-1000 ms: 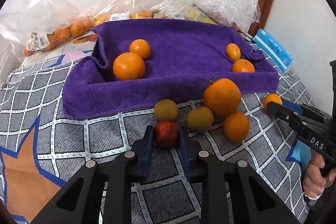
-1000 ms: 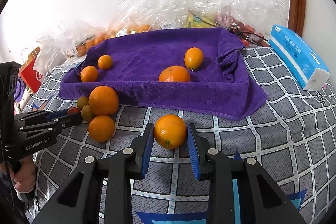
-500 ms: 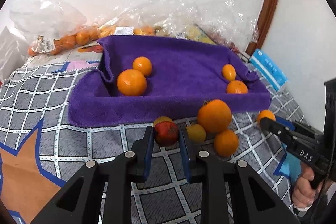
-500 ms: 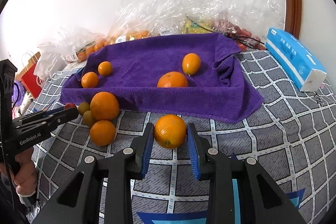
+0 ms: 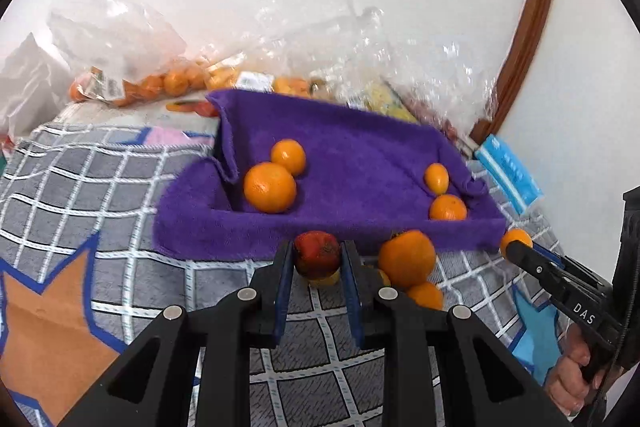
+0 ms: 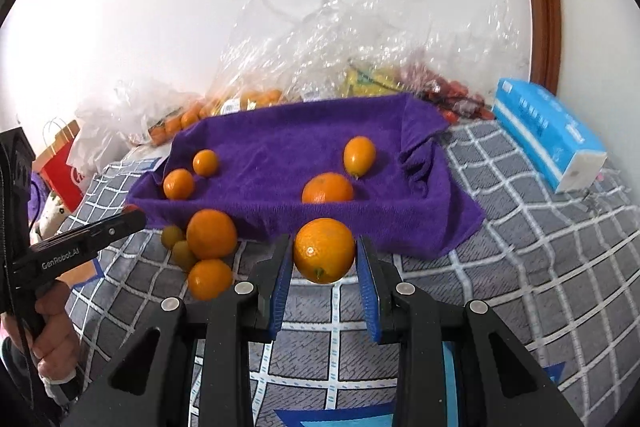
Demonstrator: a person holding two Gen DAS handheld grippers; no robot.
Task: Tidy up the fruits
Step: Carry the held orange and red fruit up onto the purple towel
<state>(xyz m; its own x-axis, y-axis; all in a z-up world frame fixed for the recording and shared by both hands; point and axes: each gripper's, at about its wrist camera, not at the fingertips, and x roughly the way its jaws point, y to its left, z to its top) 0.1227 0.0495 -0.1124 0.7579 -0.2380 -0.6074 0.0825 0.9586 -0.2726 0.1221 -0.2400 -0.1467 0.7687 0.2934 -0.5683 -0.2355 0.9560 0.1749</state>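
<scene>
The left hand-held gripper clamps a small round red fruit at frame centre. The right hand-held gripper grips a round orange, stem end pointing down; neither fruit shows a long axis.

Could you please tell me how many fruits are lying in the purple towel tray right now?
4. Two oranges sit together at the left end, one orange by the front wall right of centre, and one oval fruit behind it. The front wall could hide a smaller one.

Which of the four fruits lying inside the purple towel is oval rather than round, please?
The small oval fruit at the back right of the purple towel, behind the round orange; the two at the left are round.
</scene>
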